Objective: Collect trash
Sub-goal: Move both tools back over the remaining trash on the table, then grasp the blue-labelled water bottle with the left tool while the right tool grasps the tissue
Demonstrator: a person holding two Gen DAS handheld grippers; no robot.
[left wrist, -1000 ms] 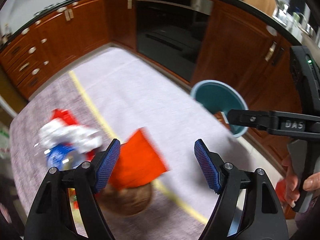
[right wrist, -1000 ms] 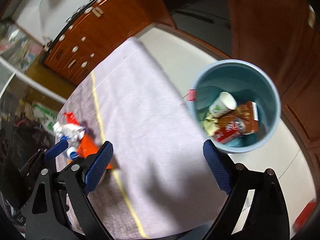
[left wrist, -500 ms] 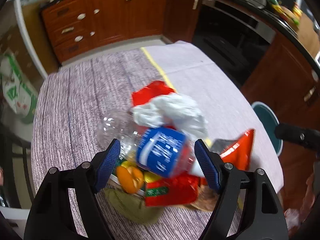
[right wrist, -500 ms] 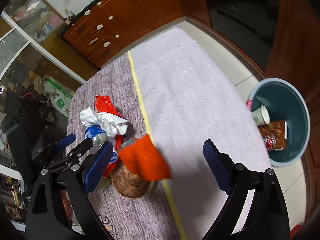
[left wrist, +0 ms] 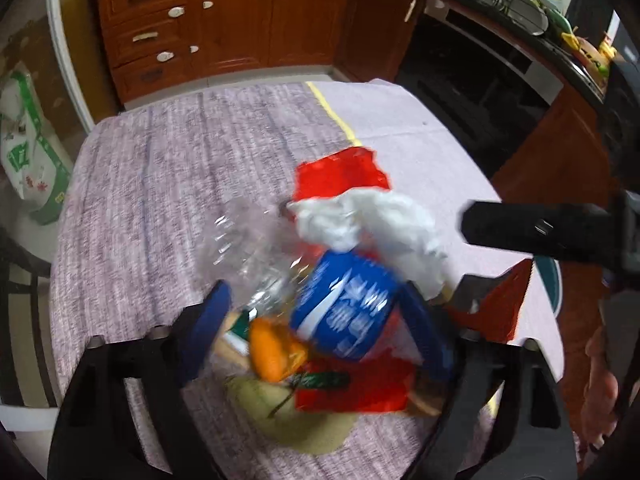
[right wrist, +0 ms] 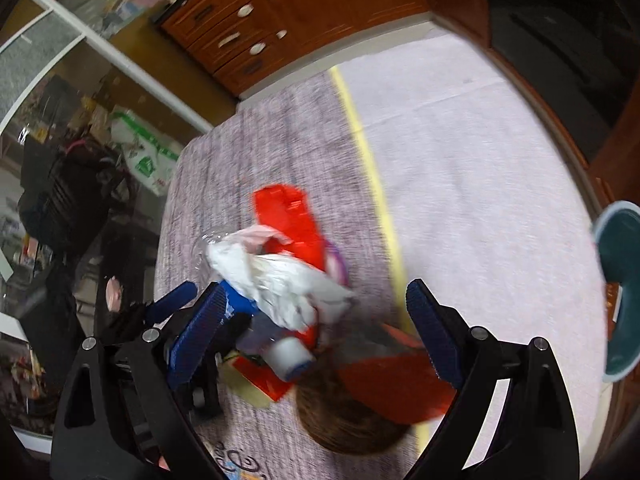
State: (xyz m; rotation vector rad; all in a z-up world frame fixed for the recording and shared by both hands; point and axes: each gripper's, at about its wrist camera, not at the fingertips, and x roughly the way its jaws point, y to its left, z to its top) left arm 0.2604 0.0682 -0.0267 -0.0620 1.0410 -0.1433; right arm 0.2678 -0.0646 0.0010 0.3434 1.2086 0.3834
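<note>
Left gripper [left wrist: 316, 328] jaws just widened, straddling blue-labelled bottle [left wrist: 344, 312] unpressed, right gripper [right wrist: 316, 320] spread wide over trash pile, white bag [right wrist: 280, 284] at 12 o'clock, teal bin [right wrist: 620, 292] at 3 o'clock.

Trash pile [left wrist: 340, 280] on table [left wrist: 160, 184], bin [right wrist: 618, 292] beyond its right edge

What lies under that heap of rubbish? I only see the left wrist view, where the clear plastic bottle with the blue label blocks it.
Observer: The right wrist view shows a round brown thing, perhaps a mat, beneath the crumpled orange-red wrapper.
Operator: Is the bottle capped?
Observer: Seemingly: a white cap shows at the end of the clear plastic bottle with the blue label, nearest that camera.
</note>
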